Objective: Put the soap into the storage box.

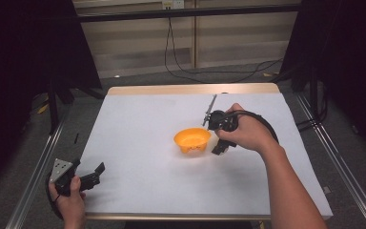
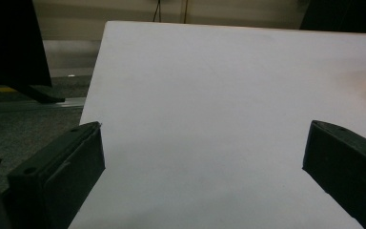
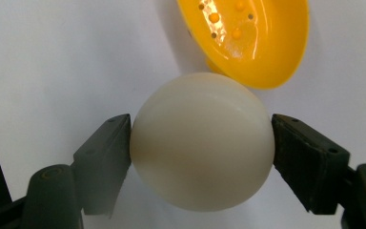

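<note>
Fingers (image 3: 105, 152) of the right gripper (image 3: 201, 157) pinch a white ball (image 3: 201, 143) between them, one pad on each flank, as we see in the right gripper view. We judge the hold firm: both pads touch the ball near its widest part. Just beyond the ball lies an orange bowl (image 3: 262, 43), its hollow open toward us and its rim close to the ball's far side. In the high view we find the right gripper (image 1: 218, 149) just beside the same bowl (image 1: 192, 139), near the middle of the white table (image 1: 138, 143), with the person's right hand (image 1: 248, 131) wrapped around the tool.

The left gripper (image 1: 93, 175) rests at the near left corner of the table, well apart from the bowl; in its own view the two black fingers (image 2: 62, 176) stand spread wide over bare table, holding nothing.

We read the step in hand as carrying the ball to the bowl. The next move calls for bringing the ball over the bowl's hollow, then parting the pads so it drops inside rather than on the rim.
</note>
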Motion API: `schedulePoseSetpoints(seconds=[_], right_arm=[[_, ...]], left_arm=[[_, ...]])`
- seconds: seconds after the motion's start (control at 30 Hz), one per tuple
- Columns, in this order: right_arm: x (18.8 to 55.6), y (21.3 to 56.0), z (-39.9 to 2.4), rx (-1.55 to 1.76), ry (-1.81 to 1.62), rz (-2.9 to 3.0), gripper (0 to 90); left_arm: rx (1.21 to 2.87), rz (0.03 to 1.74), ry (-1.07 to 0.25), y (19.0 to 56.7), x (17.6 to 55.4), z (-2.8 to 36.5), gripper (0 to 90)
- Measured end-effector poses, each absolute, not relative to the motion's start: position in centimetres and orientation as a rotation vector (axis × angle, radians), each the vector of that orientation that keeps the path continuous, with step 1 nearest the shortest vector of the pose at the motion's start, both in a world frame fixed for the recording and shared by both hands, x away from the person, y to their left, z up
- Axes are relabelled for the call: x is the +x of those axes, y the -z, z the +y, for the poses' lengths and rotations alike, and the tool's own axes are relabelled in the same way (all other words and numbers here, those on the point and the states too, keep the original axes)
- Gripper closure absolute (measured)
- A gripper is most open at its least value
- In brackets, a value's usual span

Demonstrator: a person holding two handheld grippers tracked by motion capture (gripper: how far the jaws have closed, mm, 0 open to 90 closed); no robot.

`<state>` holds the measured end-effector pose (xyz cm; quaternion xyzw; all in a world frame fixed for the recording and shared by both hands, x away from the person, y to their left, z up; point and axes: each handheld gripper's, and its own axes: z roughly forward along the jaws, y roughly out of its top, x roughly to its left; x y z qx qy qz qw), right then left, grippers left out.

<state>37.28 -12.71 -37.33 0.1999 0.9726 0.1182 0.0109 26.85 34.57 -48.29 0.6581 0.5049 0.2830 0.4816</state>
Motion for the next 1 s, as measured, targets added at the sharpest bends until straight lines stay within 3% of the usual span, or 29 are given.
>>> schedulePoseSetpoints(seconds=[1.0], right_arm=[[40.7,35.9,-7.6,0.487,-0.369,3.031,24.1]], left_arm=[[1.6,1.229,-0.681,48.3,26.8,34.7,0.0]])
